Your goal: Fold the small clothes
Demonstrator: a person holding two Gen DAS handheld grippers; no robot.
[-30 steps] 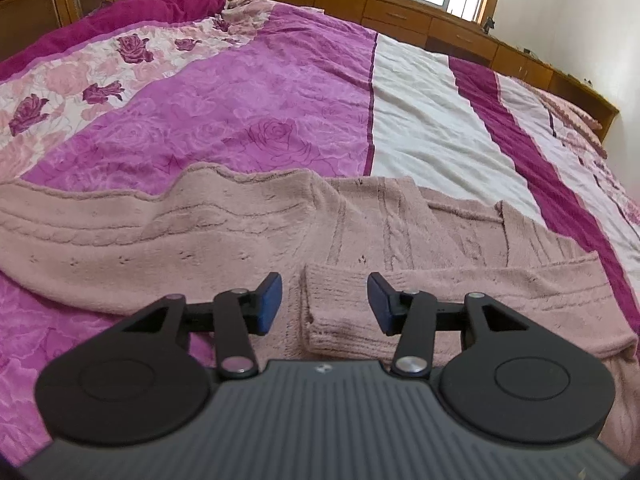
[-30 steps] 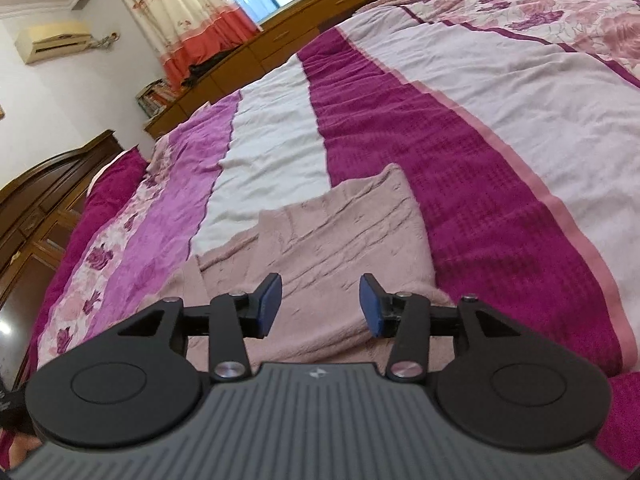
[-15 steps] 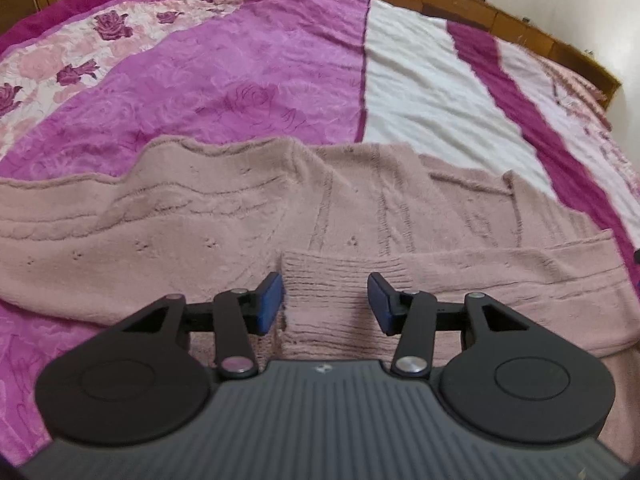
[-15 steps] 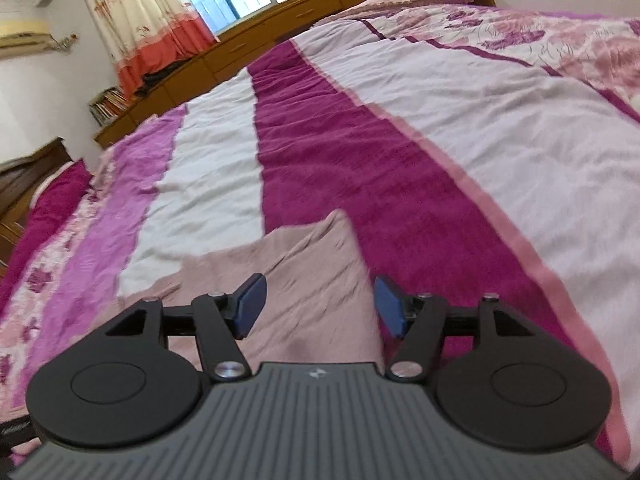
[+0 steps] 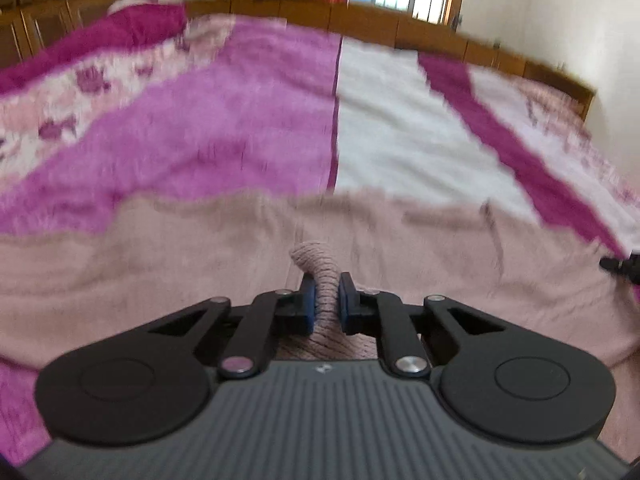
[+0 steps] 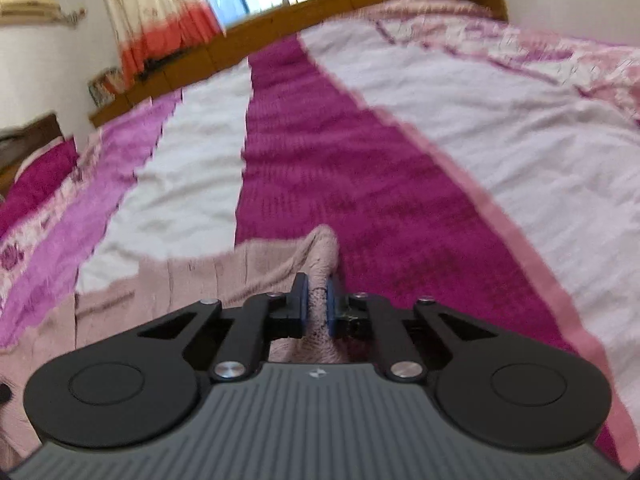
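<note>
Knit sweater (image 5: 200, 264) pinched btwn both claws' pads, L (image 5: 326, 300) & R (image 6: 316, 304).

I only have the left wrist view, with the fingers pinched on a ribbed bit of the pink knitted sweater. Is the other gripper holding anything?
Observer: Yes. The right gripper is shut on a bunched corner of the pink knitted sweater.
Operator: What's under that corner?
Observer: It sits beside the dark magenta stripe of the bedspread.
Operator: Anything else over there I'm missing?
Observer: A small stack of books stands on the wooden ledge below the curtain.
</note>
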